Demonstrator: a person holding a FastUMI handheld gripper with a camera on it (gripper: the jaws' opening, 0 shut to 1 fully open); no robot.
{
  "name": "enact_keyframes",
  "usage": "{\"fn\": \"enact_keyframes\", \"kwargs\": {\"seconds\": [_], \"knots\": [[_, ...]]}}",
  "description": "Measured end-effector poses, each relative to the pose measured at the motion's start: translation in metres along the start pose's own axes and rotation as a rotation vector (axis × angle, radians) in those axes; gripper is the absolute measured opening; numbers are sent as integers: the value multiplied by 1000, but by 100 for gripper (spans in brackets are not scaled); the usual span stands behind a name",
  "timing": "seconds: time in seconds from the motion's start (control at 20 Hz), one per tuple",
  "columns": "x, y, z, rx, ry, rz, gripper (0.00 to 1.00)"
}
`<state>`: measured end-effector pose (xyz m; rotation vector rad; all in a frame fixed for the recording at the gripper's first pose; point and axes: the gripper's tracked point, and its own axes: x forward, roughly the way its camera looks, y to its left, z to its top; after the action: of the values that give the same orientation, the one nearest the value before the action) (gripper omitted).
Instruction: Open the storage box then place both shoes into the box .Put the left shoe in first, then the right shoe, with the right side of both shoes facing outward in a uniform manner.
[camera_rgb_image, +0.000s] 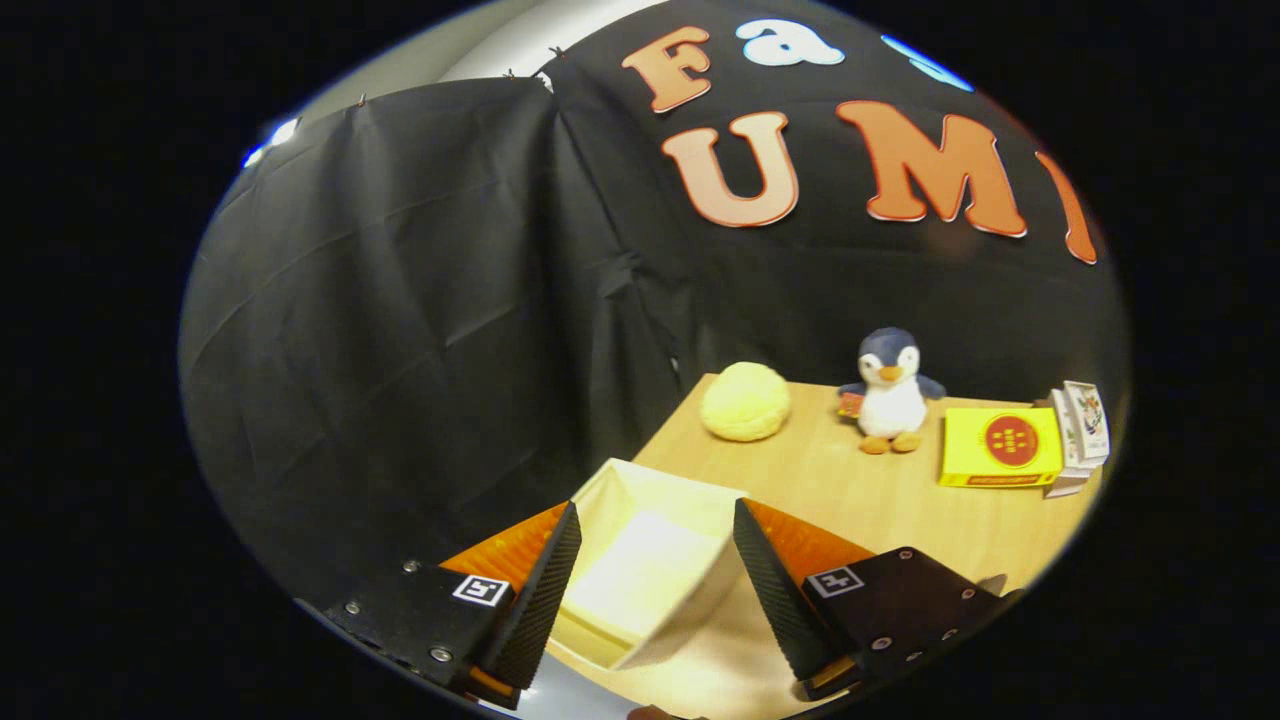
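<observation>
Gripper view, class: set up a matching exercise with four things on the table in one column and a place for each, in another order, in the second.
Things:
1. white box
2. penguin toy
3. yellow round cushion
4. yellow packet

Places:
A. at the table's far corner, by the black cloth
B. between the open fingers of the gripper
C. beside the small white cartons
D. standing between cushion and packet

Pairs: 1-B, 2-D, 3-A, 4-C

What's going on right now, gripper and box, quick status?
Gripper open, holding nothing. Storage box between and just ahead of fingers, open, looks empty. Penguin toy and yellow carton beyond, well apart.
</observation>
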<state>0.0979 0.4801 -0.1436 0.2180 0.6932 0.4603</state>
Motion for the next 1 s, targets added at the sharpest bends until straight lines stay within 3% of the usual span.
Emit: {"fn": "enact_keyframes", "kwargs": {"seconds": [0.25, 0.6, 1.0], "knots": [[-34, -80, -44, -3, 27, -146, 94], [-72, -173, -156, 1, 163, -308, 95], [-70, -212, -253, -66, 328, -356, 90]]}}
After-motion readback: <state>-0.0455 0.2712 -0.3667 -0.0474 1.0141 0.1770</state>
